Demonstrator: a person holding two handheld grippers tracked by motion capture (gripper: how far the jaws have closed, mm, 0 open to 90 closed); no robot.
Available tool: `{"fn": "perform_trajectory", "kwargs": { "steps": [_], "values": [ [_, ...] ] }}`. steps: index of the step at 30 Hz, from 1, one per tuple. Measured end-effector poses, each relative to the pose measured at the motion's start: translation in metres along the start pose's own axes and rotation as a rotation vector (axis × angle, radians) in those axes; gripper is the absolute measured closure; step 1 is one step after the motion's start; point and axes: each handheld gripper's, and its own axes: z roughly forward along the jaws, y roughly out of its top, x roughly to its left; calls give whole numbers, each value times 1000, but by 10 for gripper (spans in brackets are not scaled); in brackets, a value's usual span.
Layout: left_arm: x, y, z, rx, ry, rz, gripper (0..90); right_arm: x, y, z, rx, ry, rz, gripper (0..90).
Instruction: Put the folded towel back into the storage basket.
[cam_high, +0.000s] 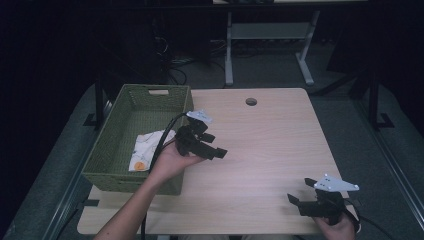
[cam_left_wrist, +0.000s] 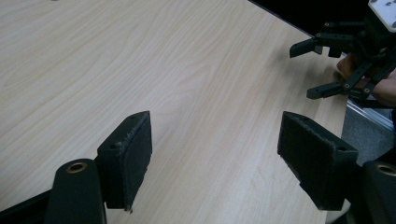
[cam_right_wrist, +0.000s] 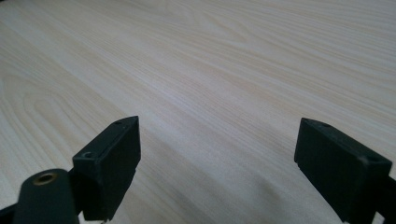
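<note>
Light wood-grain table (cam_high: 270, 145) with round cable hole (cam_high: 251, 101) near far edge. Green woven basket (cam_high: 112, 145) sits well left of hole, overhanging table's left edge. Rest of tabletop right of basket bare wood.

Both grippers are matte black, built of angular linkage bars joined by small pins. The left gripper (cam_high: 216, 148) carries a pale grey three-cornered plate behind its fingers, and a black cable loops away from its rear. The right gripper (cam_high: 300, 192) bears a like plate, dotted with small dark holes, with a black cable trailing behind it. In the left gripper view the fingers (cam_left_wrist: 128, 156) are flat rectangular blocks faced with rough, felt-like black pads, frayed at the edges; a brass-ringed hole sits in the rounded knuckle behind each. In the right gripper view the fingers (cam_right_wrist: 112, 163) are smooth, bevelled blocks with the same brass-ringed knuckle. The forearms are bare, with no sleeves.
</note>
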Motion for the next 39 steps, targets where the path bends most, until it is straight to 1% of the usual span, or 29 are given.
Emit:
{"fn": "perform_trajectory", "kwargs": {
  "steps": [8, 11, 13, 18, 19, 22, 23, 29, 33, 39],
  "values": [
    [-9, 3, 11, -1, -9, 14, 265, 1, 0, 0, 4, -1, 0, 142],
    [-12, 3, 16, 14, -18, 14, 265, 0, 0, 0, 1, 0, -3, 142],
    [-12, 4, 18, 17, -19, 20, 265, 0, 0, 0, 0, 0, -3, 142],
    [-16, 4, 26, 18, -31, 14, 265, 0, 0, 0, 2, 0, 1, 142],
    [-16, 4, 28, 17, -32, 21, 265, 0, 0, -1, 2, -1, 3, 142],
    [-19, 3, 32, 17, -40, 19, 265, 0, 0, -1, 2, -1, 3, 142],
    [-20, 3, 34, 23, -42, 24, 265, 0, 0, -1, 3, 0, 2, 142],
    [-24, 2, 44, 32, -51, 24, 265, 0, 0, -1, 3, -1, 2, 142],
    [-27, 0, 51, 29, -61, 20, 265, -1, 0, -2, -1, -2, 2, 142],
    [-30, -2, 58, 37, -64, 15, 265, -1, 0, -3, -1, -4, 5, 142]
  ]
}}
